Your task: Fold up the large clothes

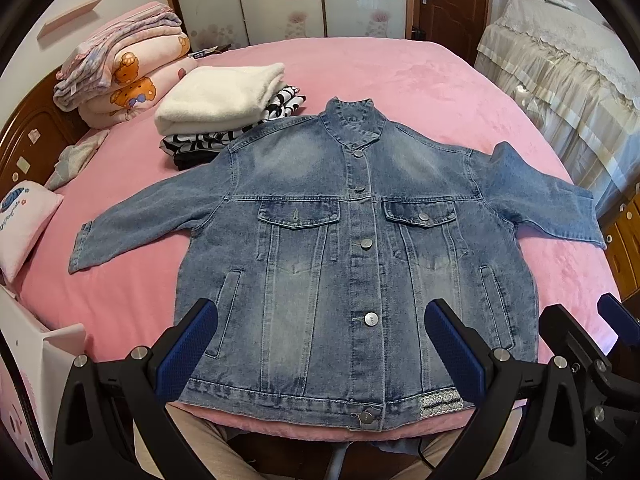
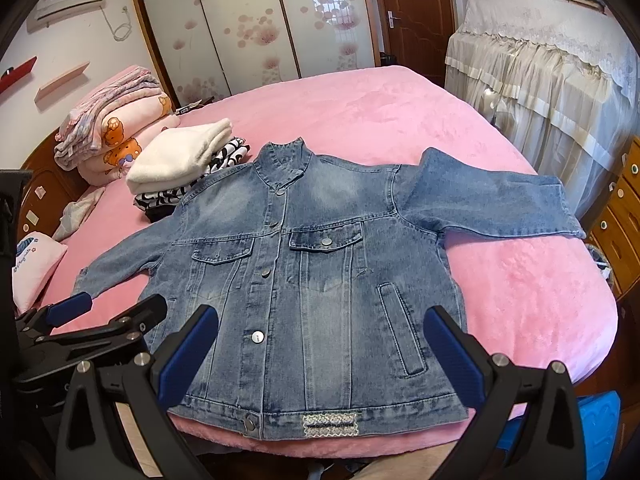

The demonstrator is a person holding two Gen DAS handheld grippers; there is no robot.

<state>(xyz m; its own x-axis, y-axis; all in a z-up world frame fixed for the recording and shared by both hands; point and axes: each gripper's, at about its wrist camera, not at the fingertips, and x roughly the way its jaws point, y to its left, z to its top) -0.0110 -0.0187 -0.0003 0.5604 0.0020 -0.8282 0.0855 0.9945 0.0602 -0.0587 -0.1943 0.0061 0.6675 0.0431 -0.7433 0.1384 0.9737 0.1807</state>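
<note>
A blue denim jacket [image 1: 340, 248] [image 2: 312, 280] lies flat and buttoned, front up, on the pink bed [image 1: 400, 76] [image 2: 360, 108], both sleeves spread sideways and its hem at the near edge. My left gripper [image 1: 320, 344] hovers open above the hem, its blue pads [image 1: 188, 348] wide apart with nothing between them. My right gripper [image 2: 320, 352] is likewise open over the hem's right half, holding nothing. In the left wrist view the right gripper [image 1: 592, 344] shows at the right edge; in the right wrist view the left gripper [image 2: 104, 312] shows at the left.
A stack of folded clothes, white fleece [image 1: 220, 96] [image 2: 180, 156] over black-and-white fabric, sits beside the jacket's left shoulder. Folded pink blankets [image 1: 124, 68] and a small pillow [image 1: 24, 220] lie at the left. A lace-covered piece of furniture [image 2: 540, 80] stands right. A person's legs [image 1: 200, 448] are below the bed edge.
</note>
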